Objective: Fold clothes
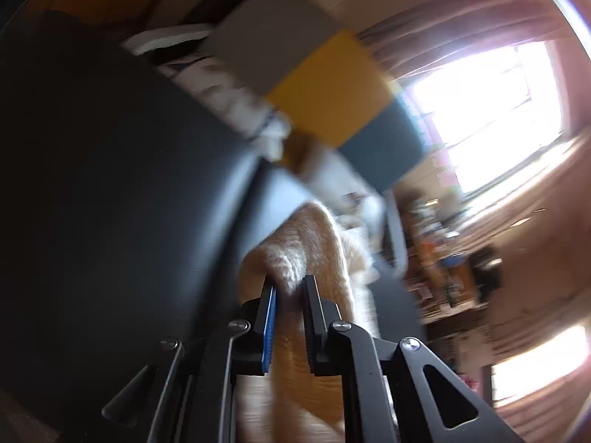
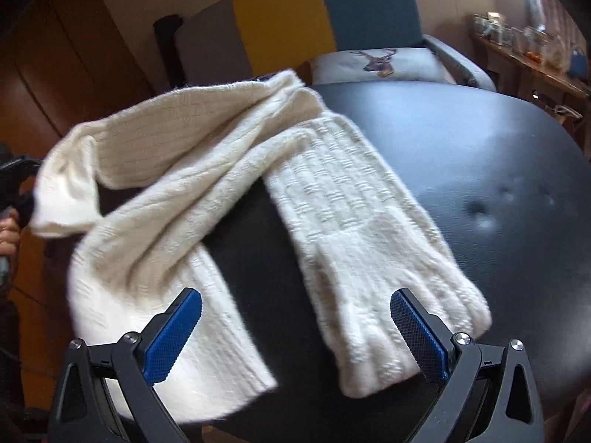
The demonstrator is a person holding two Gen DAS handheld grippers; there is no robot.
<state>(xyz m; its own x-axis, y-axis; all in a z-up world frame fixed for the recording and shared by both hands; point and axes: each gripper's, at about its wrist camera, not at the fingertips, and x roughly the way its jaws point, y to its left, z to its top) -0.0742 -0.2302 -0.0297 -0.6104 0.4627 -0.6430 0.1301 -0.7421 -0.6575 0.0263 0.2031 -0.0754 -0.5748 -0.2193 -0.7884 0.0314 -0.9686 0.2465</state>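
- Sweater [image 2: 207, 184] — cream, chunky knit — lies spread across the black tabletop [image 2: 461, 155], one sleeve stretched toward the right tool [image 2: 295, 332].
- Left tool [image 1: 290, 288]: jaws narrowed onto a bunched fold of the knit [image 1: 295, 254], pads pinching it; the fabric hangs down between the fingers. The view is blurred.
- Right tool: jaws spread wide, holding nothing — the ribbed cuff [image 2: 388, 339] lies between its blue pads [image 2: 173, 336], untouched as far as I can tell.
- The sweater's far-left end is lifted off the tabletop, near a hand [image 2: 7, 236] at the frame edge.
- Behind stands a yellow-and-teal chair [image 2: 325, 22] with a deer-print cushion [image 2: 376, 64].
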